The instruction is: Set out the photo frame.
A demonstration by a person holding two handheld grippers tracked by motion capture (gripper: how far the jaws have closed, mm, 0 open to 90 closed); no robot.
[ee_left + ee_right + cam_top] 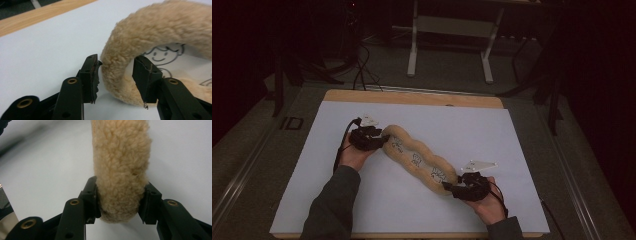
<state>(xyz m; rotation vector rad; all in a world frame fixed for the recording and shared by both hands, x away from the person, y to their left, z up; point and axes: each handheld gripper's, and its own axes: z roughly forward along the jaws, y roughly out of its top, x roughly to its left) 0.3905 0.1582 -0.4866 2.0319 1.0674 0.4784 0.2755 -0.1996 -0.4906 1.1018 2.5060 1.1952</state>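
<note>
Two hand-held grippers at opposite ends of a long fleecy tan item lying diagonally on a white table cover.

At centre left of the high view, the left gripper (379, 137) straddles the upper-left end of the fleecy item (417, 157); its own view shows the jaws parted around the fleecy rim, one touching, not yet clenched. At lower right, the right gripper (451, 189) is clamped on the other end. Likely risk: a pull from the right could drag the loose left end free, or the soft pile could slip from the clamp.
</note>
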